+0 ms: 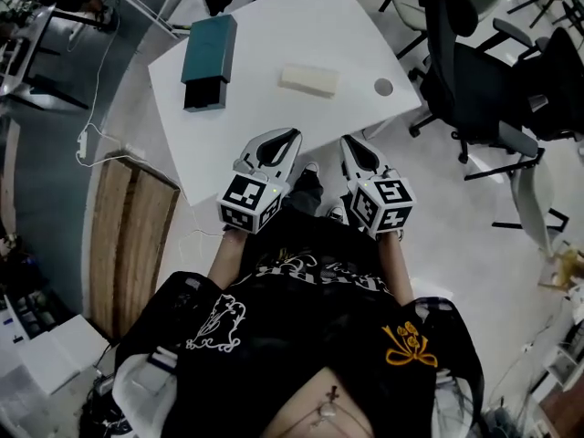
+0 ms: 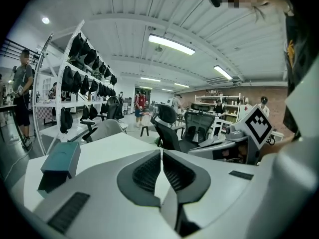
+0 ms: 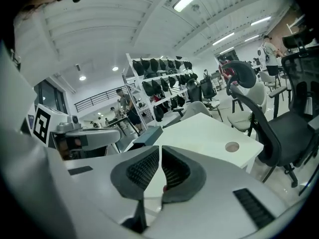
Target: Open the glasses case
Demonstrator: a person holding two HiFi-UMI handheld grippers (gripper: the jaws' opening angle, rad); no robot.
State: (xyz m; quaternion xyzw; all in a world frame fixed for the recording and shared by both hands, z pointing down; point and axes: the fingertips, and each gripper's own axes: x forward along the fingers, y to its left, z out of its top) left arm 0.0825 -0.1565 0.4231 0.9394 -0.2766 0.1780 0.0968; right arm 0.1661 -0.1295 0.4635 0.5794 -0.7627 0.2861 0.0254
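Observation:
A pale cream oblong case [image 1: 308, 79] lies shut near the middle of the white table [image 1: 274, 26]. To its left sits a teal box [image 1: 209, 57], which also shows as the teal box [image 2: 61, 161] in the left gripper view and the teal box [image 3: 147, 133] in the right gripper view. My left gripper [image 1: 292, 134] and right gripper [image 1: 347, 140] hover side by side over the table's near edge, short of the case. The left gripper [image 2: 162, 153] and the right gripper [image 3: 160, 151] each have their jaws shut, with nothing between them. The cream case is hidden in both gripper views.
A round cable hole [image 1: 383, 87] is set in the table's right corner. Black office chairs [image 1: 474, 71] crowd the right side, and a wooden panel [image 1: 128, 235] stands on the floor to the left. Shelves of dark bags [image 2: 84, 63] and people stand far behind.

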